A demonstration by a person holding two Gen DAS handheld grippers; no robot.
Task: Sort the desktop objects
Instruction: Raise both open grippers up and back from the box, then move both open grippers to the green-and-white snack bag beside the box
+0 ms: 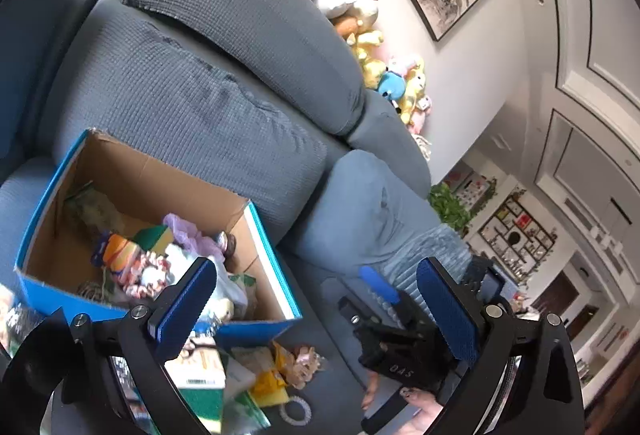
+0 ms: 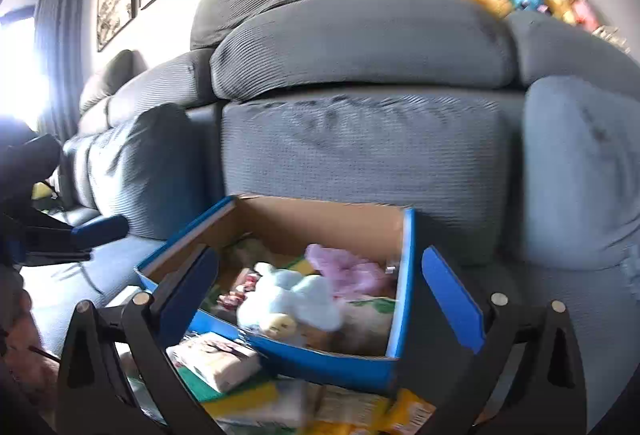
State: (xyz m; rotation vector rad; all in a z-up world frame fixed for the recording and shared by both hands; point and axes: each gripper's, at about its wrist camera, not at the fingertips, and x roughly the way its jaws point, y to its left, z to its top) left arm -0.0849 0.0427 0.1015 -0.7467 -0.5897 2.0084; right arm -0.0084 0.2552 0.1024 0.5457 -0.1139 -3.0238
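**Both grippers empty above a half-filled box**

The right gripper [image 2: 320,299] hangs with its fingers spread wide and nothing between them, above the near edge of the blue cardboard box [image 2: 404,275] that stands in front of the grey sofa [image 2: 360,147]. Inside the box lie a pale blue plush [image 2: 288,299], a pink bundle [image 2: 344,267] and other small items. The left gripper [image 1: 316,311] is spread as well and empty; through its fingers the right gripper shows, held in a hand [image 1: 416,411].

More things wait on the dark table [image 1: 328,347] just before the box: a white packet [image 2: 216,359], yellow wrappers [image 1: 272,379] and a bead bracelet [image 1: 296,409]. The next pick is probably from this pile. It should go best by lowering one gripper over a single item at the edge of the heap, closing only once the fingers flank it, and keeping the other gripper clear of the box wall. The thin wrappers may slip or drag neighbours along.
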